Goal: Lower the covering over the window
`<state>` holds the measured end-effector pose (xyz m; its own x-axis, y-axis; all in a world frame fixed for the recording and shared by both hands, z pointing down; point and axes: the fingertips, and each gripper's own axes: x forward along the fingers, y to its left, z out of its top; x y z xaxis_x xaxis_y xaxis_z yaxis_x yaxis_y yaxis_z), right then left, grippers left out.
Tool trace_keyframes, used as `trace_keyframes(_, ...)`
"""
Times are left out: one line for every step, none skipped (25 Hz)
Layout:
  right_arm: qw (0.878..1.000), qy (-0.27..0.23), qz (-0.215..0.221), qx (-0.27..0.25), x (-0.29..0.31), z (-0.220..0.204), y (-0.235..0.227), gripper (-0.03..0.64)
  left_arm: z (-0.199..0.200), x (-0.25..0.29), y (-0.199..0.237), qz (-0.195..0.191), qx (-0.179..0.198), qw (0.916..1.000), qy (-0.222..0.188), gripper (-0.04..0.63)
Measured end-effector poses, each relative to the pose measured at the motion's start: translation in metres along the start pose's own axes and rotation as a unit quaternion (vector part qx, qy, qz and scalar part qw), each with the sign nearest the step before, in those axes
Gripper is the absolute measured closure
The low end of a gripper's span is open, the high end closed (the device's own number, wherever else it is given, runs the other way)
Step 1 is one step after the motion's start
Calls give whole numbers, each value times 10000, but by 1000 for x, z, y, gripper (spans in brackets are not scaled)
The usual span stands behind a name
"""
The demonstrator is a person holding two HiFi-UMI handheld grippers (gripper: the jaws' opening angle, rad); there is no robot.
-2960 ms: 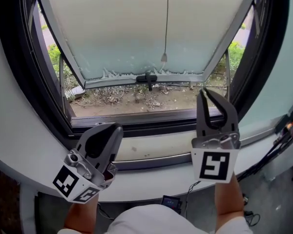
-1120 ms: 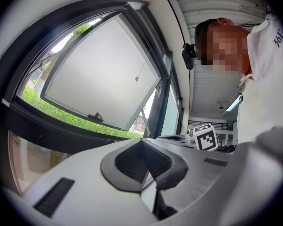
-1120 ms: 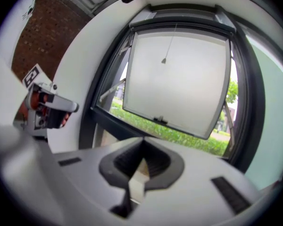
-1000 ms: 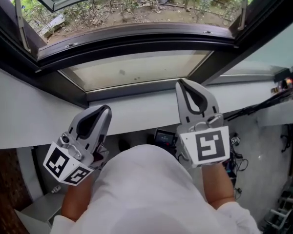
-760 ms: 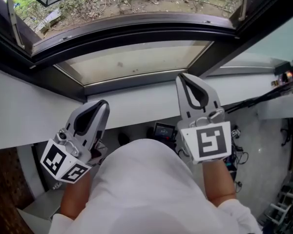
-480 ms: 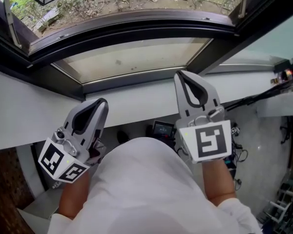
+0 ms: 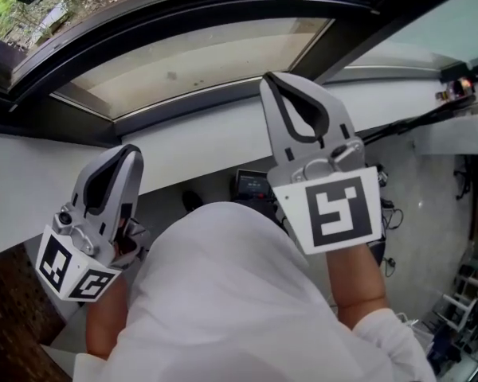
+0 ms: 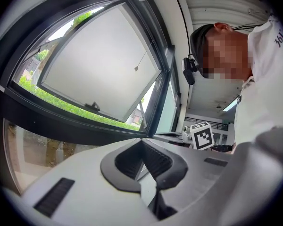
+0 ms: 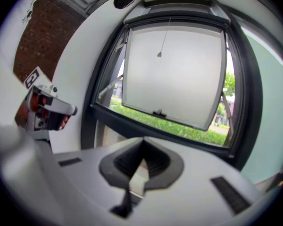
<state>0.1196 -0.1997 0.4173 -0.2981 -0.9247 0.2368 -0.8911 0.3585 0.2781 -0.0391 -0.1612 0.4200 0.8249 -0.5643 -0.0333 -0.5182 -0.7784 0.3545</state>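
Evidently both tongs have drawn back from the dark-framed window [image 9: 108,111]. The right tongs [image 7: 277,79], parted near the glass three seconds ago, now sit with jaws together and empty beside the white-shirted torso [image 7: 223,293]. The left tongs [image 7: 126,151] are likewise closed on nothing. The head view has tipped down. Judgement: no pull is under way. The thin pull cord [image 9: 165,32] hangs before the frosted sash [image 9: 179,79], its long axis near-vertical and its cone-shaped end pointing down, well apart from both tongs. No lowered covering shows.
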Motion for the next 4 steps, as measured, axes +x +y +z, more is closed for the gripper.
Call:
trace_keyframes(10000,13,-5,11,0,-2,0,597,-2,1,0,-12,-1,10000,25,577)
trace_keyframes(10000,22,-12,22,0,-4,-1,597,-3,2,0,-24,3,10000,45,577)
trace_keyframes(10000,30,-21,33,1,-6,-2,597,-4,3,0,-37,9,10000,62,577)
trace_keyframes(10000,37,-31,44,1,-7,-2,597,-6,4,0,-50,16,10000,79,577)
